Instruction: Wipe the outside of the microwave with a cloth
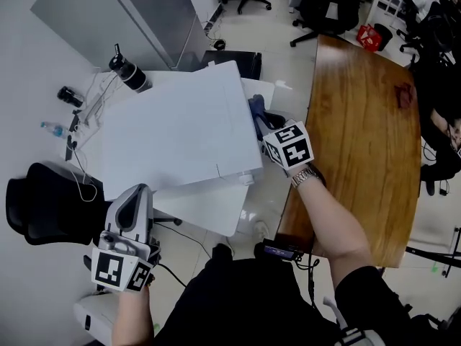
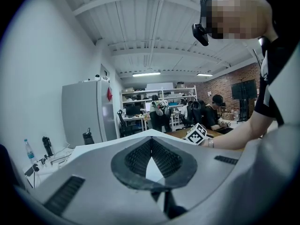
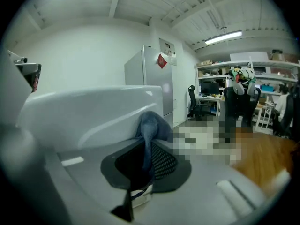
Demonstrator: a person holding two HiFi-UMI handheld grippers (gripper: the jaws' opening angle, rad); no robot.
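The white microwave (image 1: 180, 132) fills the middle of the head view, seen from above. My right gripper (image 1: 265, 127) is at the microwave's right side, shut on a blue cloth (image 1: 257, 112) that lies against that side. In the right gripper view the cloth (image 3: 151, 128) hangs pinched between the jaws of the right gripper (image 3: 149, 150), bunched against the white microwave wall (image 3: 89, 109). My left gripper (image 1: 135, 197) is held near the microwave's front left corner, shut and holding nothing. In its own view the left gripper (image 2: 151, 146) points over the microwave top (image 2: 96, 146).
A wooden table (image 1: 367, 135) stands to the right of the microwave. A black bottle (image 1: 128, 71), a clear water bottle (image 1: 54, 128) and cables lie on the white surface behind and to the left. A black chair (image 1: 43, 200) is at the left, a grey cabinet (image 1: 122, 13) behind.
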